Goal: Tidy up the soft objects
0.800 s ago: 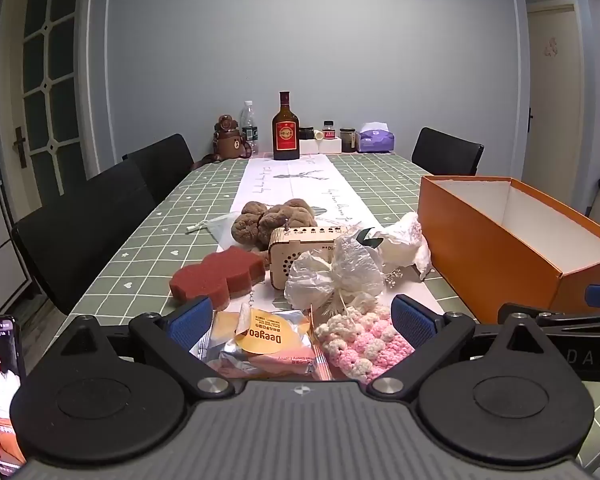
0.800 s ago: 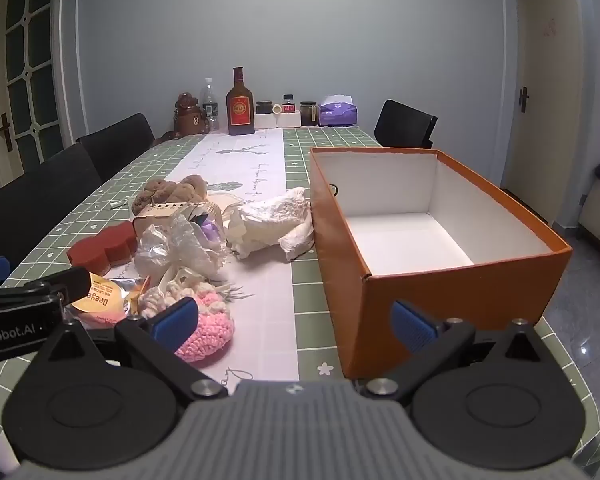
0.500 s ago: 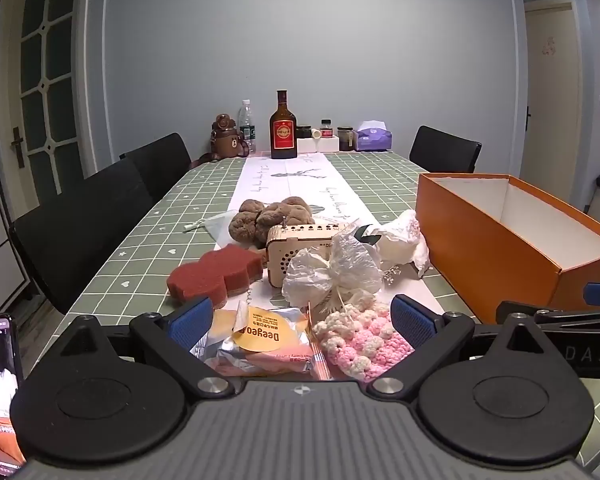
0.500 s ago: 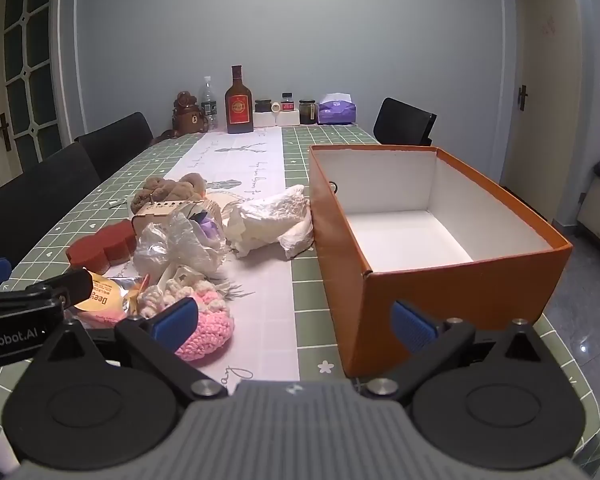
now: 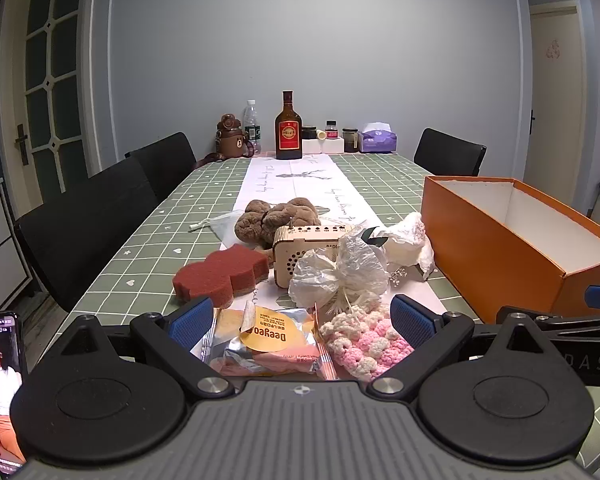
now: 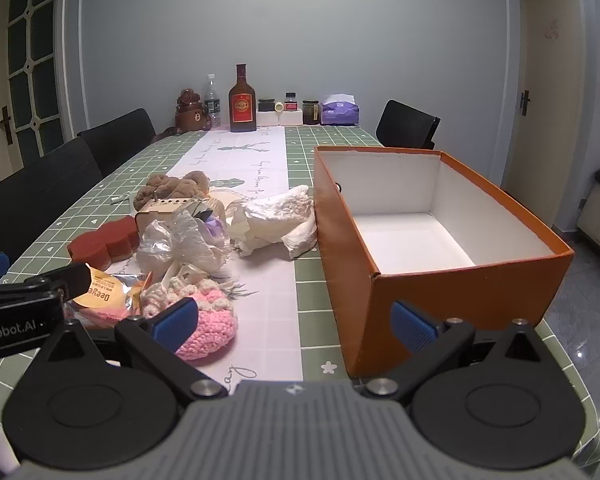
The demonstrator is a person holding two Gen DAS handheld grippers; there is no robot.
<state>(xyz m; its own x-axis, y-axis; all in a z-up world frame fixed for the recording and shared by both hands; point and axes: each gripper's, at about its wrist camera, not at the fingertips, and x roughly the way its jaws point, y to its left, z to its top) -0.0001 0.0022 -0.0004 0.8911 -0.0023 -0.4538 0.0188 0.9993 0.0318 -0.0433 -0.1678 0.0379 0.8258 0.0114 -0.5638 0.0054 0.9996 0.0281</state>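
Observation:
A pile lies on the table: a pink-and-white crochet piece [image 5: 366, 342] [image 6: 204, 312], a foil snack packet [image 5: 266, 340], a red sponge [image 5: 220, 274] [image 6: 104, 242], a brown plush toy [image 5: 276, 216] [image 6: 172, 188], a wrapped white bouquet [image 5: 340, 272] [image 6: 184, 240] and a white crumpled cloth [image 5: 406, 240] [image 6: 276, 220]. An open orange box [image 5: 488, 248] [image 6: 460, 284] stands empty to the right. My left gripper [image 5: 302, 316] is open and empty, just before the packet and crochet piece. My right gripper [image 6: 296, 320] is open and empty, between the crochet piece and the box.
A wooden perforated box [image 5: 304, 244] sits in the pile. Bottles, jars and a tissue pack [image 5: 378, 140] stand at the table's far end. Black chairs [image 5: 88, 216] line the left side, one [image 5: 450, 154] the far right. A phone [image 5: 0, 384] shows at lower left.
Both grippers have tilted or risen slightly, so the table scene sits a little lower in each view. Nothing on the table has moved.

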